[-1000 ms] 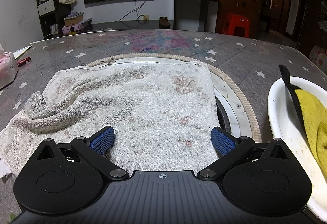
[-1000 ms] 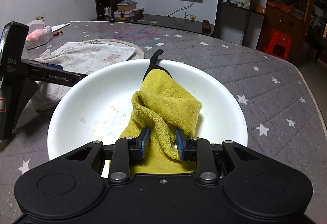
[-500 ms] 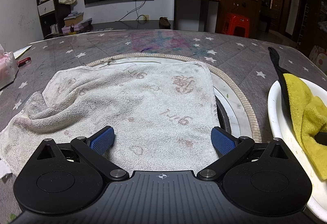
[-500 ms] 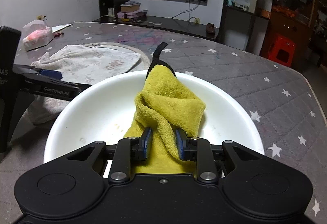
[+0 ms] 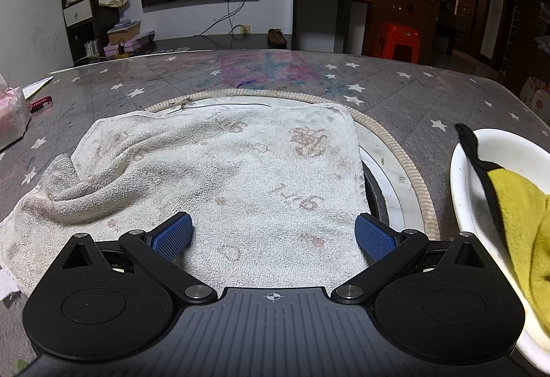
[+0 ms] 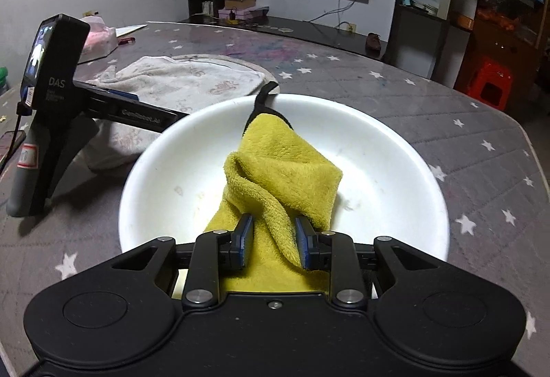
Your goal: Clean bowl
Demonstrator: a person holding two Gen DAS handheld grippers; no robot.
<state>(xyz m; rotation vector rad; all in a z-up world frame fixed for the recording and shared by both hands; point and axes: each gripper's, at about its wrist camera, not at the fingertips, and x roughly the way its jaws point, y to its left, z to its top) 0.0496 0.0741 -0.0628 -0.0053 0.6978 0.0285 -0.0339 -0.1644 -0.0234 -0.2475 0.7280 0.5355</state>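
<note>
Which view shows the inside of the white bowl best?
The right wrist view: the whole white bowl shows, with smears on its floor beside the yellow cloth pinched in the right gripper. The left wrist view catches only the bowl's left rim at its right edge.

I see: bowl (image 6: pixel 378 150) white | cloth (image 6: pixel 285 167) yellow, black trim | towel (image 5: pixel 223 177) off-white, faded reddish prints | tablecloth (image 5: pixel 412 91) grey, white stars

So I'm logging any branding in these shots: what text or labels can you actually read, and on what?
"DAS": on the upright black body of the left gripper.
"GenRobot.AI": along that gripper's arm, only just legible.
Red label on its grey handle: too small to read.
Faded marks on the white towel: unreadable.
</note>
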